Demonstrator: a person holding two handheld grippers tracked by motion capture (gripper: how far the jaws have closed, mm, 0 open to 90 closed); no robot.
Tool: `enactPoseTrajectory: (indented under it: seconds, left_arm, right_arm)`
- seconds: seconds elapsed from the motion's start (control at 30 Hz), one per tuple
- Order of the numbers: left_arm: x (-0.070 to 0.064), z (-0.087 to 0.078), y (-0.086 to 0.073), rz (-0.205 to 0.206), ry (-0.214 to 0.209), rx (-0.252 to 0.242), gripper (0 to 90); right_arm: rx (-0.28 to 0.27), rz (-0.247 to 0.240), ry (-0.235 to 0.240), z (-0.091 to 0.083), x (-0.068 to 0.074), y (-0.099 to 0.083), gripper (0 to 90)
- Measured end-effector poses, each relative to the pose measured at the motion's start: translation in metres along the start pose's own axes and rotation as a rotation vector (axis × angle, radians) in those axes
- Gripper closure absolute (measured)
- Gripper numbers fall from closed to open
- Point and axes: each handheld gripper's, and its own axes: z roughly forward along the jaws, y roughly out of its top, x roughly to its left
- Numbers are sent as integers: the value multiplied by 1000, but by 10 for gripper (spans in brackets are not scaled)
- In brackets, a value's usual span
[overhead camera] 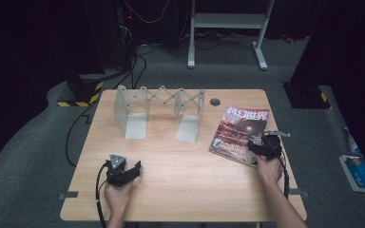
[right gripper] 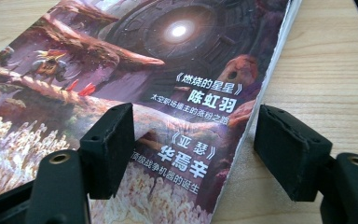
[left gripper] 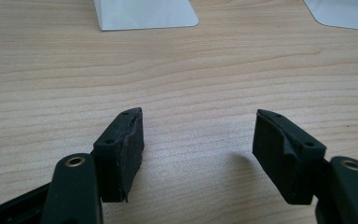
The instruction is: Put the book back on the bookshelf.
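Lying at the table's (overhead camera: 180, 161) right side, the science-fiction magazine (overhead camera: 240, 130) is meeting the right gripper (overhead camera: 261, 147) at its near right corner, while the left gripper (overhead camera: 123, 172) is resting near left, before an expanding metal bookend rack (overhead camera: 159, 111). Left gripper view: jaws are spreading over bare wood. Right gripper view: jaws are straddling the magazine's (right gripper: 168, 93) right edge, spread apart.

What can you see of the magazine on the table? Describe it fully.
The glossy rectangular paper magazine lies flat and closed, cover up, on the light wooden table near its right edge, turned slightly askew. Its cover shows dark reddish science-fiction art with white Chinese lettering. The open right tongs straddle its near right edge.
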Motion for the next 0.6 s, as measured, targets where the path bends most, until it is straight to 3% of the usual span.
enactPoseTrajectory:
  seconds: [0.13, 0.6]
  left_arm:
    - [0, 0, 0, -1, 0, 0, 337]
    - [0, 0, 0, -1, 1, 0, 337]
  right_arm:
    - [4, 16, 24, 1, -2, 0, 305]
    - [1, -40, 21, 1, 0, -2, 311]
